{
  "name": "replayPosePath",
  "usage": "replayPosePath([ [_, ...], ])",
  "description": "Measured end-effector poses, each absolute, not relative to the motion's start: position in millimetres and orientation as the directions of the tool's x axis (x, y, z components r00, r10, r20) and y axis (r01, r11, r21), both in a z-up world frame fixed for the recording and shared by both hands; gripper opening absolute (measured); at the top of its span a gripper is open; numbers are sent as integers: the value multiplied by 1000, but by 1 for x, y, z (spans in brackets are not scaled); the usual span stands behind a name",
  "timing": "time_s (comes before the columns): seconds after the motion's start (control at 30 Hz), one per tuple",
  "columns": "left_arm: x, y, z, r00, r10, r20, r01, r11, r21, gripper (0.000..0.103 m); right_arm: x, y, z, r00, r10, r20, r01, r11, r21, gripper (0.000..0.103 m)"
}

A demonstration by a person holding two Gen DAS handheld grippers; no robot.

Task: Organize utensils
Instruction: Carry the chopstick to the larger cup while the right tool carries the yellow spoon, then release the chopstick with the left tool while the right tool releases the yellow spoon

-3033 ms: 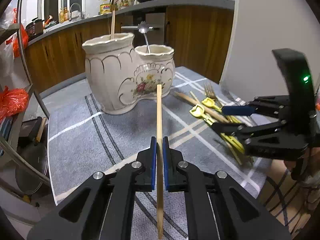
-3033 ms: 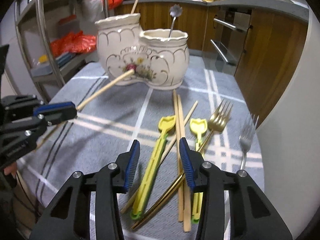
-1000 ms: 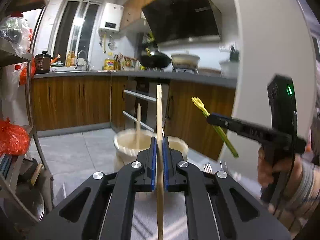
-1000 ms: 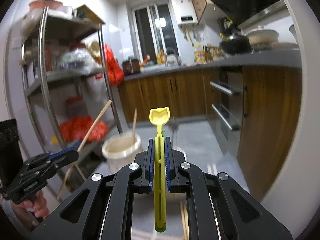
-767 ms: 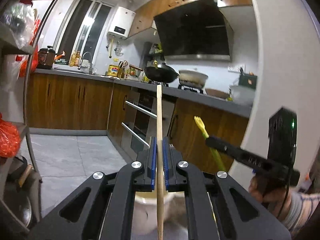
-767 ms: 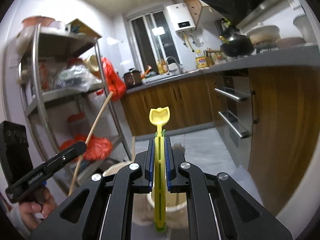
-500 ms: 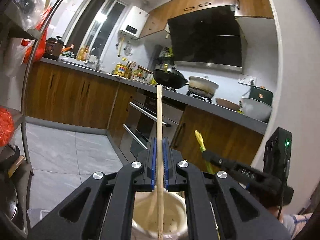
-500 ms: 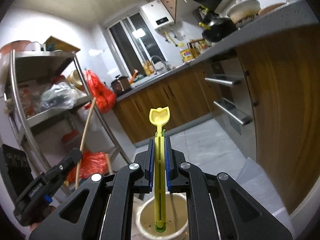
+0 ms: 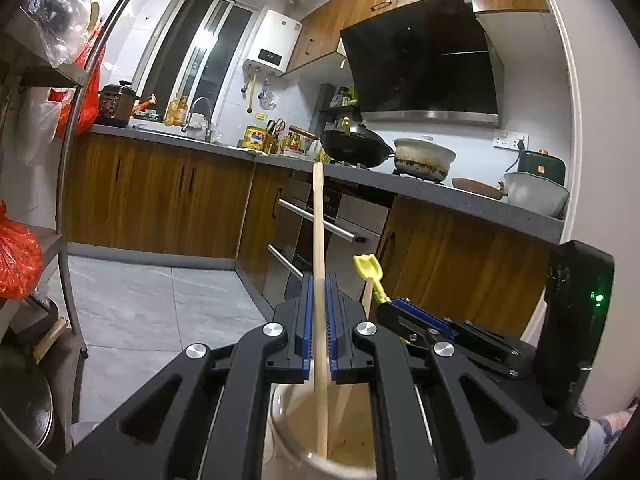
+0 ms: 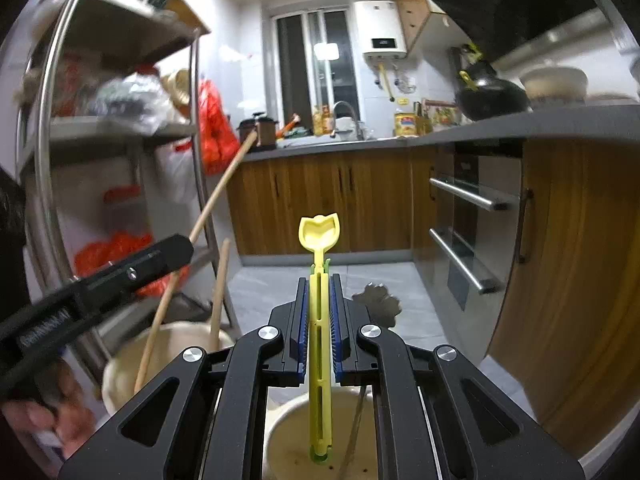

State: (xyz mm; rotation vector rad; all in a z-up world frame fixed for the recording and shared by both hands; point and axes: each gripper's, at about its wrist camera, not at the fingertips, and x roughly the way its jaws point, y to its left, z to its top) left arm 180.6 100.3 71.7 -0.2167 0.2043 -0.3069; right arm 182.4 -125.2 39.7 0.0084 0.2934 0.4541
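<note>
Mid-drop: left gripper (image 9: 318, 334) clamped on wooden chopstick (image 9: 319, 264) over left cup (image 10: 168, 344), right gripper (image 10: 319, 328) clamped on yellow utensil (image 10: 319, 280) over near cup (image 10: 288, 440); release pending.

Both tools are black with blue ribbed pads and silver screw heads: the left tool (image 9: 318, 340) and the right tool (image 10: 319, 340). The left one carries a pale tan wooden chopstick (image 9: 319, 240). The right one carries a bright yellow plastic utensil (image 10: 319, 280) with a green tip at its lower end. Below them sit cream ceramic holder cups (image 10: 280, 440). Behind are brown wood-grain cabinets (image 9: 160, 200), a grey worktop (image 9: 440, 196), grey floor tiles (image 9: 160, 304) and orange-red plastic bags (image 9: 16, 256).
</note>
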Motion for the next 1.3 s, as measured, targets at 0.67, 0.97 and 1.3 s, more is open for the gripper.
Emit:
replayPosePath([
  [0.67, 145, 96, 71, 908, -296, -298, 268, 954, -131, 6, 163, -136, 25, 779, 440, -446, -456, 886, 77, 10],
  [0.97, 138, 96, 71, 906, -293, -305, 267, 956, -124, 13, 162, -141, 25, 769, 445, -459, -453, 886, 98, 17],
  [1.3, 111, 110, 78, 928, -256, -273, 231, 966, -121, 56, 132, -154, 50, 796, 474, -375, -468, 876, 114, 47],
])
